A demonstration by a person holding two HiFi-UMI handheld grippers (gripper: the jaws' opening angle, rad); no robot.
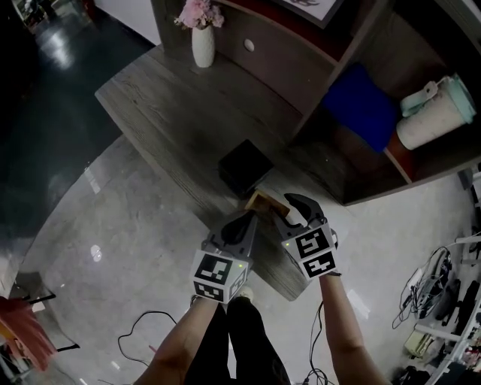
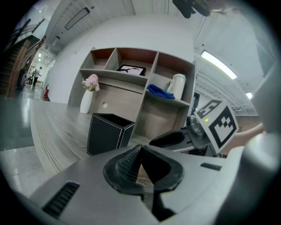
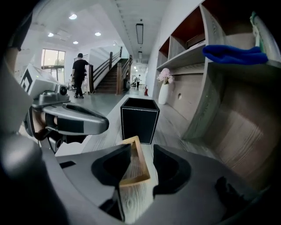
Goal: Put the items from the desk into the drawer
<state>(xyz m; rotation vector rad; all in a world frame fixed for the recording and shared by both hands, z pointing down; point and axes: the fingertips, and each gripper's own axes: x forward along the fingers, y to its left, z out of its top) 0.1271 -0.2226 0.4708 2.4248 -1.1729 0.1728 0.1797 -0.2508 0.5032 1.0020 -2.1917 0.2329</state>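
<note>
**A:** Nearest first. The grippers?

**B:** Left gripper [image 2: 139,151]: pads clenched tip to tip, nothing in them, low over the desk [image 1: 165,105] at its near end. Right gripper [image 3: 141,151] is just beside it, jaws released and standing wide, astride the wooden frame [image 3: 143,160].

**A:** Is it gripping the frame?

**B:** No. The frame sits on the desk between the pads. There is a clear gap on its right side. Its left rail runs behind the left pad, so contact there is not readable.

**A:** Anything inside the frame?

**B:** Only grey grain like the desk's shows within its rim.

**A:** Next container out?

**B:** Black box [image 3: 139,121]: square, pale stitching along the edges, open-topped, upright on the desk just beyond the frame. Whether the two touch, cannot tell. Its interior is dark in every view, so contents are not readable.

**A:** Farther?

**B:** White vase [image 1: 203,45] at the desk's far end, holding pink flowers [image 1: 199,13]. Beside it is the drawer [image 1: 282,68], with a round knob [image 1: 249,45], closed. Above is the shelf unit [image 2: 162,116]. The middle compartment holds a framed picture [image 2: 131,70]. The right compartment holds a heaped blue cloth [image 2: 160,91], with a white jug [image 2: 178,85], mint lid, just beside it.

**A:** Task item's position?

**B:** The frame is on the desk, outside the drawer.
</note>
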